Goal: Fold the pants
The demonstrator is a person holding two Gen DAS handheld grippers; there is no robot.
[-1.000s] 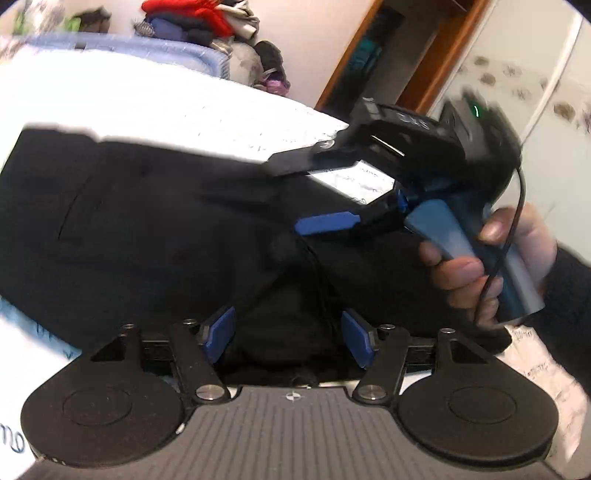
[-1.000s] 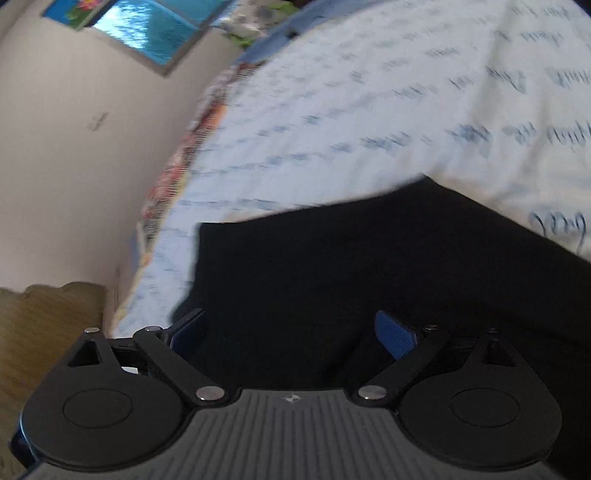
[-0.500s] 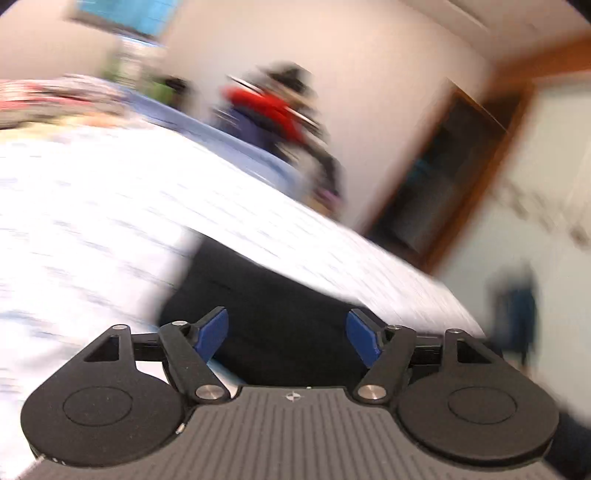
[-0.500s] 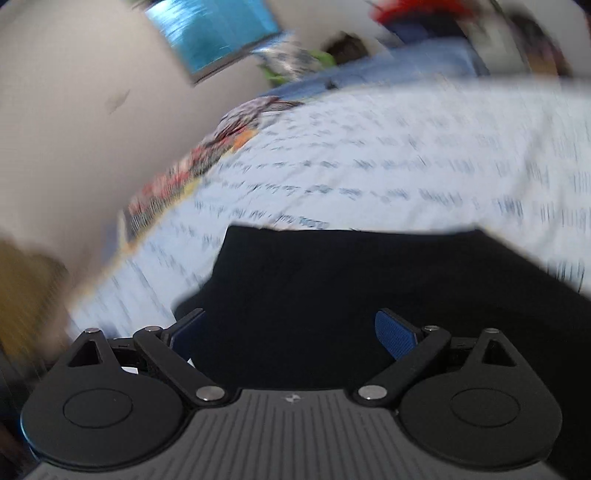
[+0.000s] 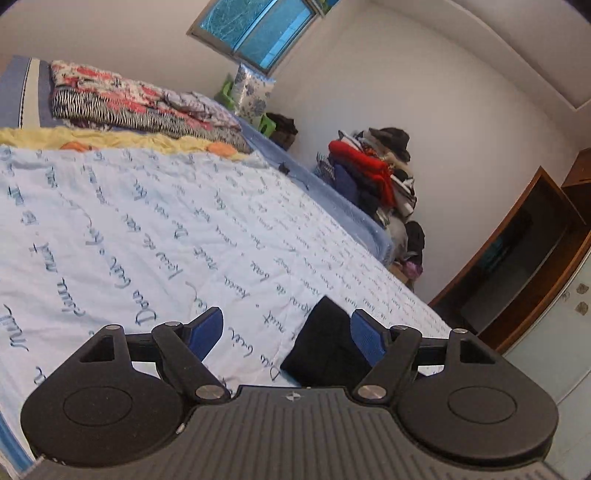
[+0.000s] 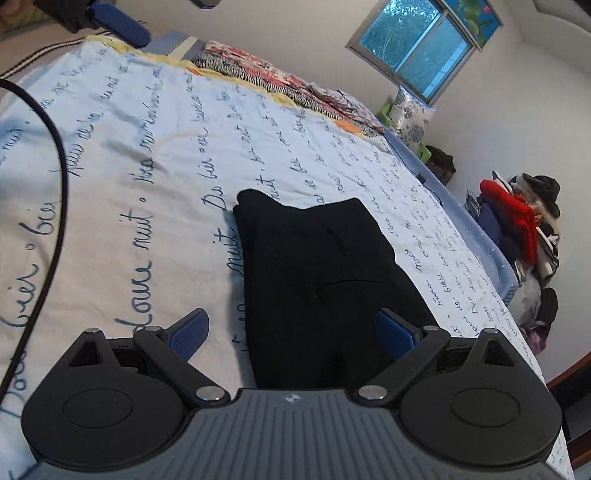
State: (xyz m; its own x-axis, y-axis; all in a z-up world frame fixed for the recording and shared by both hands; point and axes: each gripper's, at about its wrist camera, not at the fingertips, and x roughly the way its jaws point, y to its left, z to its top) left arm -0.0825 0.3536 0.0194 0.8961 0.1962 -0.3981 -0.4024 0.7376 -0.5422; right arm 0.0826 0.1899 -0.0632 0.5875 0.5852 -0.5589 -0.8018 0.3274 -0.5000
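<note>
The black fabric pants (image 6: 325, 273) lie folded into a compact, roughly rectangular bundle on the bed, on a pale blue quilted bedspread printed with dark blue cursive writing (image 6: 147, 147). In the right wrist view the bundle fills the middle of the picture and runs down under the right gripper (image 6: 291, 332), whose blue-padded jaws stand wide apart, one pad over the bedspread and the other over the black cloth, pressing on nothing. In the left wrist view only a corner of the pants (image 5: 325, 343) shows, just beside the right-hand pad of the left gripper (image 5: 286, 334); its jaws have just been opening and now stand apart with bare bedspread and that corner of cloth seen between them, nothing gripped. A thick black cable (image 6: 55, 206) curves across the left of the right wrist view, and a blue pad of the other gripper shows at that view's top left corner. At the head of the bed lies a heap of red, white and black patterned bedding (image 5: 133, 103) on a yellow sheet. Beyond the far edge of the bed stands a pile of clothes with a red garment (image 5: 369, 173) on top, against a white wall below a blue-tinted window (image 5: 258, 29). A dark wooden door frame (image 5: 517, 258) stands at the right.
</note>
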